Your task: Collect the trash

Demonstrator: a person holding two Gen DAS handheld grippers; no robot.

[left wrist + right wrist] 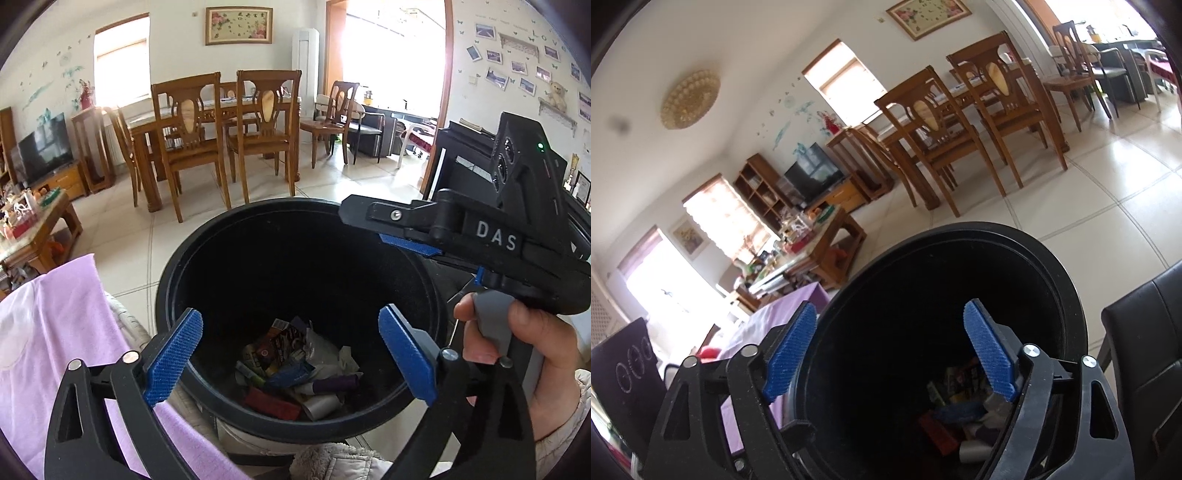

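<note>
Presently, in the left wrist view, your left gripper (290,354) hangs over the round black plastic trash bin (168,291), blue ribbed pads spread wide with nothing between them. At the bin's bottom lies the collected trash (295,373): crumpled white paper, a printed wrapper, a red flat packet, a dark purple tube. Your right gripper (373,216), seen side-on, reaches over the bin's right rim; your right hand (524,354) wraps its grey handle. A lilac cloth (62,332) lies just left of the bin. Wooden dining chairs (225,122) stand well behind on the tiled floor.

In the right wrist view, your right gripper (890,350) stands wide and empty; its left pad sits outside the bin's rim (1071,295), its right pad inside. The trash (964,417) shows dimly below. A black leather seat (1145,332) stands just right of the bin.
</note>
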